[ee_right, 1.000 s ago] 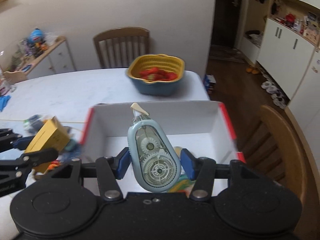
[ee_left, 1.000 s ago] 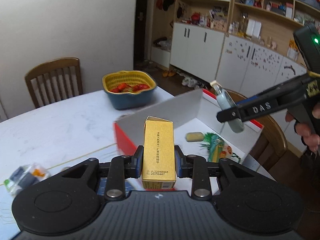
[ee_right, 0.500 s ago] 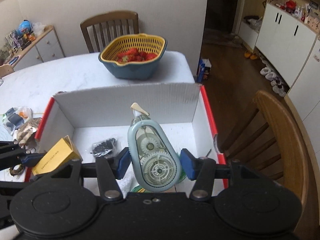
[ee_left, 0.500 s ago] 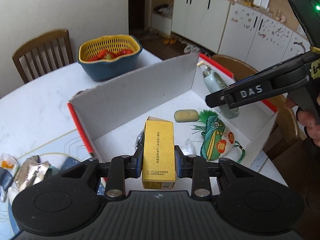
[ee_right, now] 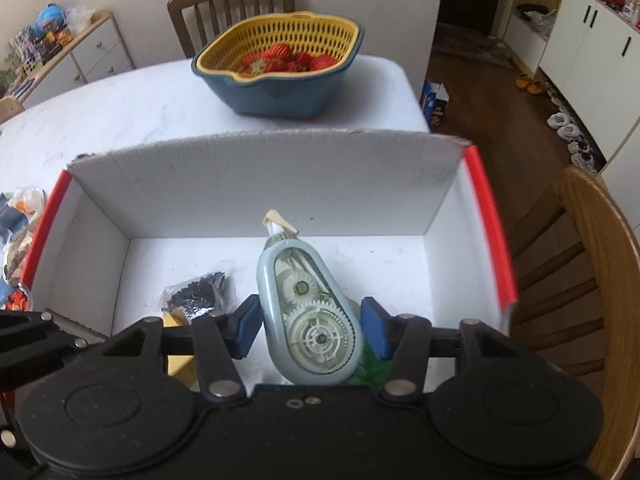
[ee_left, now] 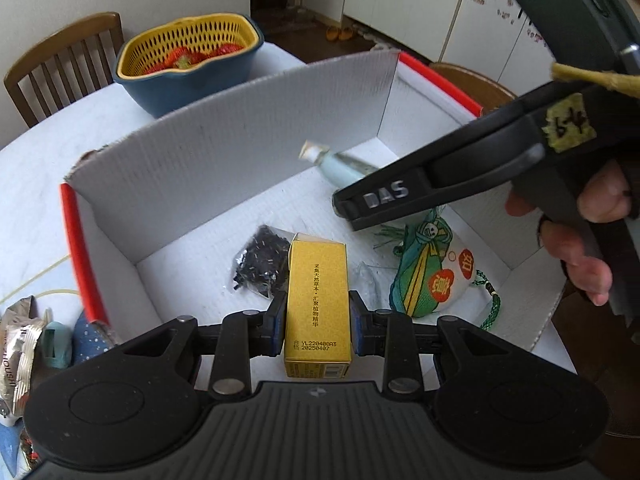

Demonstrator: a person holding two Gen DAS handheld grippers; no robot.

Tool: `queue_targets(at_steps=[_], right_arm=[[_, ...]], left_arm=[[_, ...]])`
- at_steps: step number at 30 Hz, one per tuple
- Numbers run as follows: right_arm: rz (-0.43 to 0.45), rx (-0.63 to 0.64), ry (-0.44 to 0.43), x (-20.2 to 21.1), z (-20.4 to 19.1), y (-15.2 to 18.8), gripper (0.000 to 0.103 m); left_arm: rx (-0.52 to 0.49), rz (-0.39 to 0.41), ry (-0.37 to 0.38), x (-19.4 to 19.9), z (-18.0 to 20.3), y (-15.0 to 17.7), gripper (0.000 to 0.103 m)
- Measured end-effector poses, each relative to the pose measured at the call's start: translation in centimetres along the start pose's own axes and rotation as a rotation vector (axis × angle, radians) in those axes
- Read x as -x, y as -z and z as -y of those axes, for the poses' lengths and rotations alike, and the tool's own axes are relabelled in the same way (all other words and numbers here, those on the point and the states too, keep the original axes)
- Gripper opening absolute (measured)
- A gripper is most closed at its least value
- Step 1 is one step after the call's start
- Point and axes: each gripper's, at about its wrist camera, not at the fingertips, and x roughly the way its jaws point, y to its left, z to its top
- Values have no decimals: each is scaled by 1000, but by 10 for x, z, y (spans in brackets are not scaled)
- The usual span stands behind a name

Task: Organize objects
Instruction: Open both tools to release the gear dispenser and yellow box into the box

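Gold carton (ee_left: pixel 318 296) clamped in left hand-held gripper (ee_left: pixel 318 322); right hand-held gripper (ee_right: pixel 308 322) grips correction-tape dispenser (ee_right: pixel 310 312).

strawberry basket (ee_right: pixel 276 68) on white table (ee_right: pixel 120 112); wooden chair (ee_right: pixel 592 280) beside table

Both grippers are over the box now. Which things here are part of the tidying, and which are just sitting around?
Job: gold carton in left gripper; tape dispenser in right gripper; box.

Lying about: strawberry basket; chair.
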Motion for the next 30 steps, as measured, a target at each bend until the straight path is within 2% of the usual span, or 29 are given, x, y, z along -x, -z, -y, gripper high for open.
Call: queue_targets(at_steps=[4, 8, 19, 21, 23, 30], right_arm=[[-30, 20, 0, -13, -3, -1, 51], [-48, 28, -27, -18, -3, 0, 43], [-59, 25, -55, -17, -1, -1, 45], [-57, 20, -64, -15, 0, -2, 48], [-54, 18, -68, -12, 0, -1, 51], [-33, 0, -57, 1, 1, 1, 55]], left_arm=[[11, -33, -1, -7, 1, -3, 30], [30, -65, 6, -13, -2, -5, 30], [67, -107, 22, -18, -8, -8, 30], [62, -101, 18, -16, -7, -7, 36], [59, -94, 22, -13, -7, -7, 55], [59, -53, 30, -2, -5, -6, 58]])
